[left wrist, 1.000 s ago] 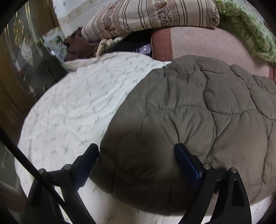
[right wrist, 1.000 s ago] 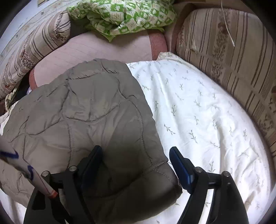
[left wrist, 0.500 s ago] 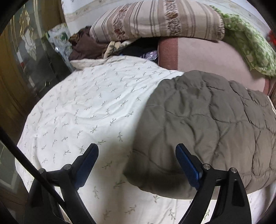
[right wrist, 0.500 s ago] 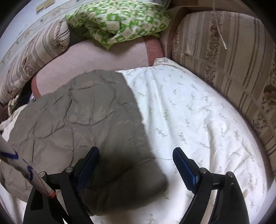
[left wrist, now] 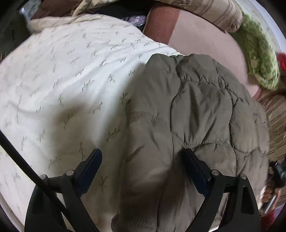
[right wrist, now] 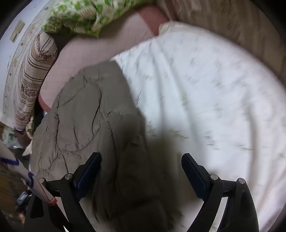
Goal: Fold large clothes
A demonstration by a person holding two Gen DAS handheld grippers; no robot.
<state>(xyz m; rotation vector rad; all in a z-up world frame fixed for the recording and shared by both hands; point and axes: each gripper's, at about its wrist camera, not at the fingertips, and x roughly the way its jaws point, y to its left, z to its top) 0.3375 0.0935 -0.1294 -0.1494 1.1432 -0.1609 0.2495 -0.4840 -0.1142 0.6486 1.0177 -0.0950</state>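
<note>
One olive quilted jacket (left wrist: pixel 196 116) lies folded on the white leaf-print bedspread (left wrist: pixel 62 80). The left gripper (left wrist: pixel 143 160) is spread wide above the jacket's left edge, gripping nothing. The right gripper (right wrist: pixel 141 164), its jaws just opening, straddles the jacket's right edge, pads clear. Beyond lie two striped cushions (right wrist: pixel 34 75) and one green blanket (right wrist: pixel 85 16).

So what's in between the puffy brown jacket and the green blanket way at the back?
In the left wrist view, only bare pink mattress lies between the quilted jacket and the green blanket; nothing rests on that stretch.
</note>
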